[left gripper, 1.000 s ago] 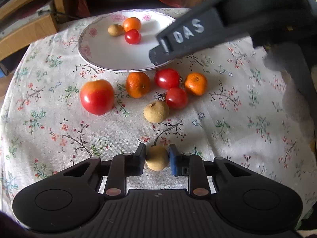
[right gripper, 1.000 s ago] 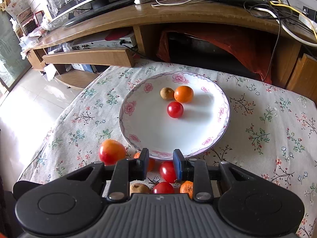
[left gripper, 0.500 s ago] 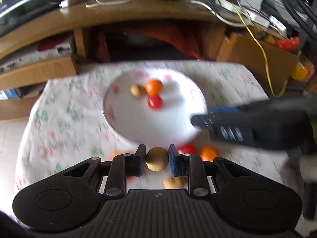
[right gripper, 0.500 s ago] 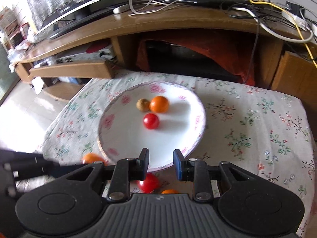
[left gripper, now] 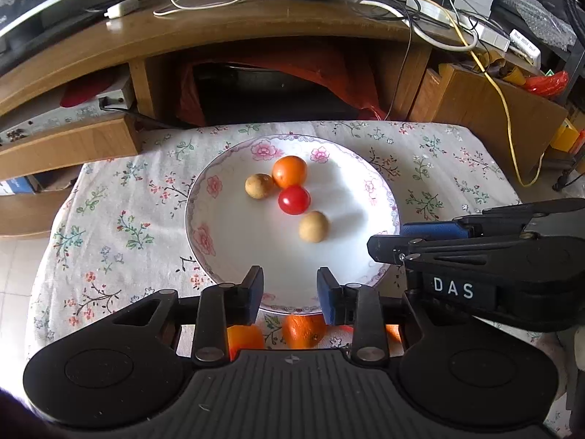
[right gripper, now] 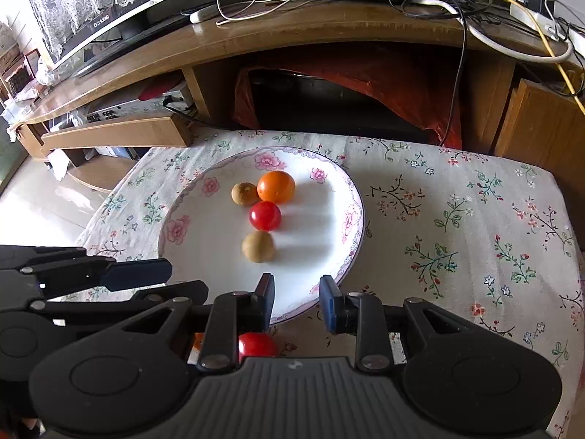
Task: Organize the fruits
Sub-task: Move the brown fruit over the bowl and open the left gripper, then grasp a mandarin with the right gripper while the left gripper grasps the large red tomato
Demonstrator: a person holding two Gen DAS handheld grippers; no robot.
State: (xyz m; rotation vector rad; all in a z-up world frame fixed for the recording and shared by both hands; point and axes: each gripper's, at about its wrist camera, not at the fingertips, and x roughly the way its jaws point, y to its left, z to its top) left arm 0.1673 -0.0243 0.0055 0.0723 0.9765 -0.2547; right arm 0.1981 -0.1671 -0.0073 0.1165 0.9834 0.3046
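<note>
A white floral plate (left gripper: 234, 248) (right gripper: 329, 226) holds an orange (left gripper: 289, 172) (right gripper: 276, 186), a cherry tomato (left gripper: 294, 200) (right gripper: 265, 215) and two tan longans (left gripper: 259, 186) (left gripper: 313, 226) (right gripper: 258, 246). My left gripper (left gripper: 290, 289) is open and empty above the plate's near rim. My right gripper (right gripper: 296, 298) is open and empty, also at the near rim; it shows in the left wrist view (left gripper: 431, 236) beside the plate's right edge. Two oranges (left gripper: 303, 331) and a tomato (right gripper: 256, 344) lie on the cloth below the grippers, partly hidden.
The floral tablecloth (right gripper: 457, 219) covers a small table. A wooden TV stand (left gripper: 256, 33) with cables stands behind it. The table drops off to the floor at the left (right gripper: 33, 212).
My left gripper rose over the plate, opened and let go of the longan, which now lies on the plate near the tomato. The right gripper shifted to the plate's right side.
</note>
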